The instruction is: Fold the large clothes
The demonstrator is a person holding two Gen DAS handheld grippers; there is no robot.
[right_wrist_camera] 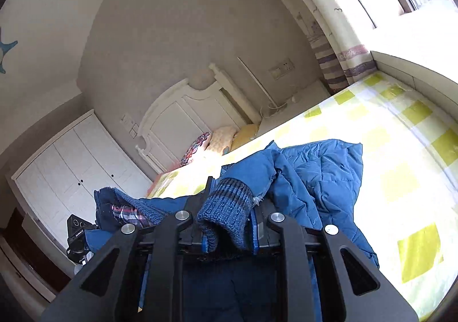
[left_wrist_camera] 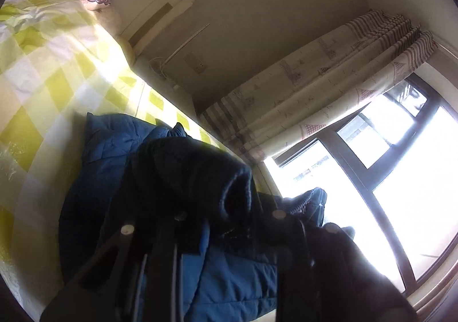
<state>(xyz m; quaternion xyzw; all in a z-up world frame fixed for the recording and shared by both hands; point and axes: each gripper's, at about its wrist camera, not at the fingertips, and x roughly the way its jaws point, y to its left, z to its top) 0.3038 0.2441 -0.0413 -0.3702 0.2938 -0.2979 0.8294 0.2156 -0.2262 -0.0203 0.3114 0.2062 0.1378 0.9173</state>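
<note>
A blue quilted jacket (right_wrist_camera: 323, 173) lies on the bed with the yellow-checked sheet (right_wrist_camera: 400, 150). My right gripper (right_wrist_camera: 227, 233) is shut on the jacket's ribbed knit cuff (right_wrist_camera: 226, 207), with the sleeve draped over its fingers. In the left wrist view the jacket (left_wrist_camera: 108, 150) spreads on the sheet (left_wrist_camera: 57, 70), and my left gripper (left_wrist_camera: 229, 224) is shut on a dark sleeve cuff (left_wrist_camera: 229, 187); its fingers are mostly hidden by backlit fabric. The other gripper with the second cuff (right_wrist_camera: 126, 207) shows at the left of the right wrist view.
A white headboard (right_wrist_camera: 183, 110) and pillows (right_wrist_camera: 217, 139) stand at the bed's head. A white wardrobe (right_wrist_camera: 71, 167) is left of it. A curtain (left_wrist_camera: 315, 87) and a bright window (left_wrist_camera: 372, 164) run along the bed's far side.
</note>
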